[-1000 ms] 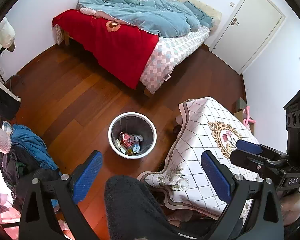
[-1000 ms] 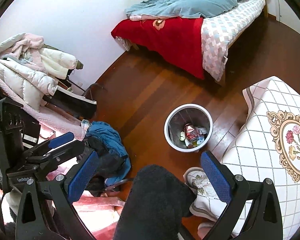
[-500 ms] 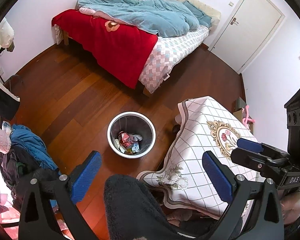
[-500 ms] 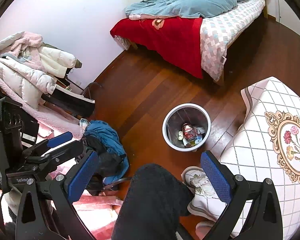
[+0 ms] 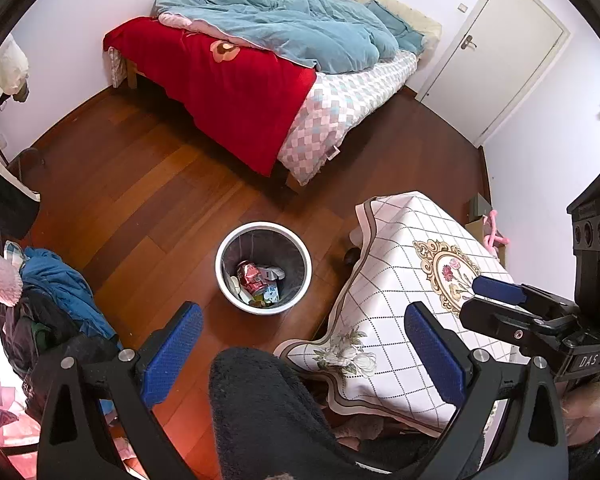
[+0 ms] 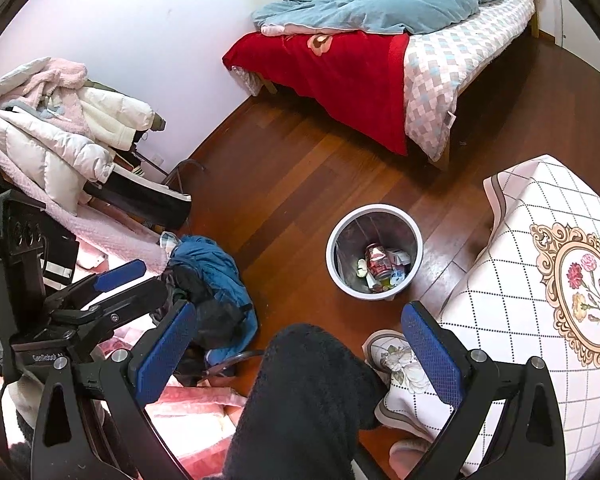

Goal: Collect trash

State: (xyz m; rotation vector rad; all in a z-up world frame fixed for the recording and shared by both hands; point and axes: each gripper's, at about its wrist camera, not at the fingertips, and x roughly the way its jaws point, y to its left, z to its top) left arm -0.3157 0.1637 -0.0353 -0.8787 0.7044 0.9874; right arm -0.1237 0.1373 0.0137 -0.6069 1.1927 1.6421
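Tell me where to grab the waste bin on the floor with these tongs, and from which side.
Grip the waste bin by its white rim, coming straight down from above. It stands upright and open-topped on the wooden floor, so one finger can go inside and one outside the thin wall. Probably take the rim's near side, away from the tablecloth. Both the left tongs and right tongs are open and empty.

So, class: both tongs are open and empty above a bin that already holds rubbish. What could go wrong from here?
1. The bin stands free on the floor; a nudge from the left tongs or right tongs might tip it.
2. The tablecloth hangs close beside the bin and could snag.
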